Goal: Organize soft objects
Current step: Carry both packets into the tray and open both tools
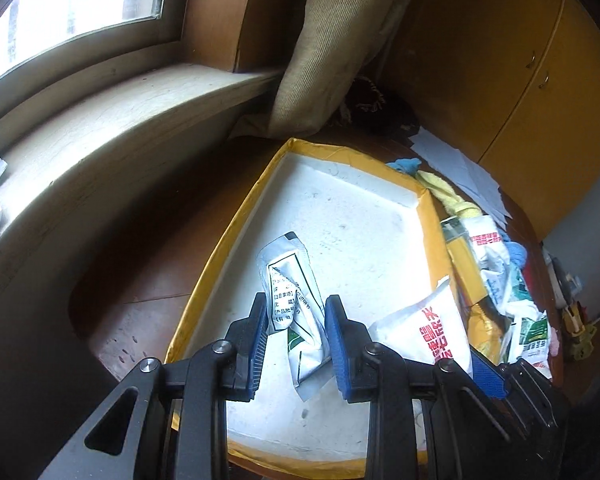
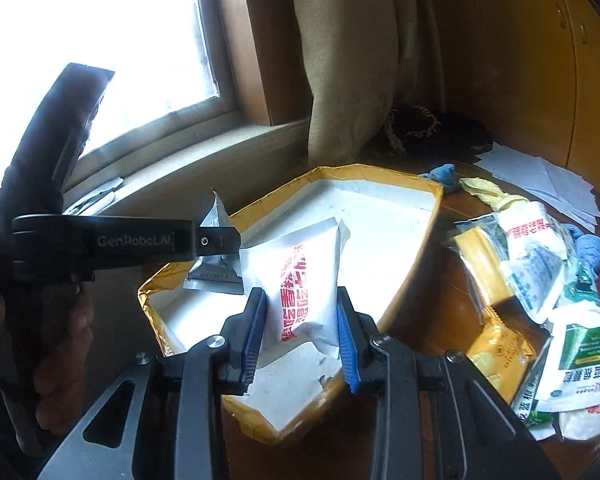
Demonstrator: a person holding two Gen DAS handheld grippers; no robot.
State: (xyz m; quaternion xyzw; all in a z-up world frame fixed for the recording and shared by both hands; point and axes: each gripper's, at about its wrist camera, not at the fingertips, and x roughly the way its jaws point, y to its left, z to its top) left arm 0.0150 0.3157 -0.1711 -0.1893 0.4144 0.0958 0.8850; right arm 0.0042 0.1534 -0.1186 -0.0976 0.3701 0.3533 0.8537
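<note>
Underneath, a wooden table (image 2: 440, 320) meets the windowsill (image 1: 112, 120) and curtain (image 1: 332, 40).

Your left tongs (image 2: 220, 240) carry the brand "GenRobot.AI" in pale letters along the black arm at nine o'clock. The white pouch (image 2: 304, 280) bears red characters, and the silver sachet (image 1: 292, 292) black print, both too blurred to read.

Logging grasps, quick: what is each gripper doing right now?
Left gripper: shut on the silver sachet, above the box.
Right gripper: shut on the white pouch, above the same box.
</note>
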